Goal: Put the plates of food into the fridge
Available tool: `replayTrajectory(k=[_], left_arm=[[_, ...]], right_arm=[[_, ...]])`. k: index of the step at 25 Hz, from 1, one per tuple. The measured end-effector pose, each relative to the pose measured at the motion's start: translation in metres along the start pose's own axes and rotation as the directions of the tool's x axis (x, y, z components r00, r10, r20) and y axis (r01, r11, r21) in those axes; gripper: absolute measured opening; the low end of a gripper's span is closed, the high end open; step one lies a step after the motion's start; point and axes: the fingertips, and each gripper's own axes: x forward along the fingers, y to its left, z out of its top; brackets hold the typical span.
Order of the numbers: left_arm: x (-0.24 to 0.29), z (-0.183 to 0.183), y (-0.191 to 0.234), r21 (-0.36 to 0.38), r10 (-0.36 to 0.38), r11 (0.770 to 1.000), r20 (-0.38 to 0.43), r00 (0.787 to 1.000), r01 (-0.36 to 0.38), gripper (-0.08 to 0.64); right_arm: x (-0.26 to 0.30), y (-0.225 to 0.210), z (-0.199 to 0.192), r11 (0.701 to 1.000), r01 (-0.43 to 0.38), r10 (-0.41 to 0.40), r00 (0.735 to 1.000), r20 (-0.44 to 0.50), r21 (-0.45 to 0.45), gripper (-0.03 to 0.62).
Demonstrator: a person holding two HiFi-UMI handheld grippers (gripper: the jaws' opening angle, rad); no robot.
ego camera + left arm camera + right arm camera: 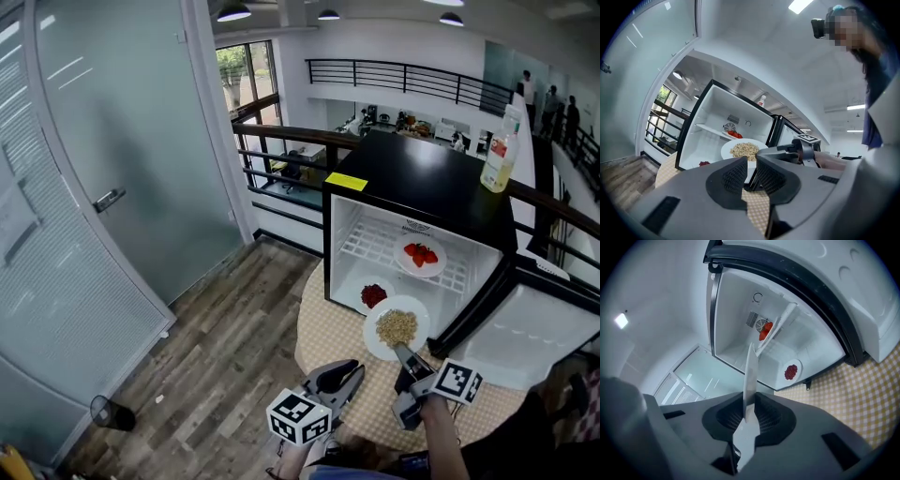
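A small black fridge [419, 184] stands open on a round table. On its wire shelf sits a white plate of red fruit [421, 255] [733, 134] [765, 330], and a plate of dark red berries [374, 295] [704, 163] [791, 371] lies on its floor. My right gripper [405, 354] [749, 416] is shut on the rim of a white plate of pale grains [397, 327] [744, 150], seen edge-on [751, 376], just in front of the opening. My left gripper [352, 370] [751, 176] hovers left of it, shut and holding nothing.
The fridge door [534, 328] hangs open to the right. A bottle [501, 150] stands on the fridge top. The table [319, 328] has a checked cloth. A frosted glass door [112, 197] and a railing [281, 131] lie to the left and behind.
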Motion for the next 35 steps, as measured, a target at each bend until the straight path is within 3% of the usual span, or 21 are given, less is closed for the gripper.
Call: replayTrajectory(k=[6, 12, 23, 27, 31, 35], left_arm=[[0.006, 0.006, 0.009, 0.013, -0.039, 0.999, -0.015, 0.999, 0.039, 0.069], [0.008, 0.008, 0.017, 0.011, -0.051, 0.999, -0.019, 0.999, 0.051, 0.069], [0.002, 0.006, 0.043, -0.008, -0.006, 1.0, -0.026, 1.0, 0.006, 0.069], [0.002, 0.005, 0.048, -0.01, -0.001, 1.0, -0.029, 1.0, 0.001, 0.069], [0.0, 0.004, 0.054, -0.01, 0.004, 1.0, -0.037, 0.999, -0.005, 0.069], [-0.003, 0.003, 0.059, -0.014, 0.016, 1.0, -0.041, 0.999, -0.017, 0.069]], right_arm=[[0.039, 0.019, 0.038, 1.0, -0.03, 0.031, 0.998, 0.059, -0.007, 0.061], [0.083, 0.025, 0.062, 0.994, -0.08, 0.073, 0.993, 0.089, 0.074, 0.061], [0.15, 0.023, 0.09, 0.964, -0.124, 0.098, 0.988, 0.12, 0.236, 0.061], [0.163, 0.012, 0.093, 0.96, -0.091, 0.059, 0.99, 0.126, 0.264, 0.061], [0.173, 0.005, 0.099, 0.939, -0.111, 0.062, 0.986, 0.156, 0.326, 0.061], [0.185, 0.005, 0.104, 0.935, -0.124, 0.069, 0.983, 0.171, 0.331, 0.061]])
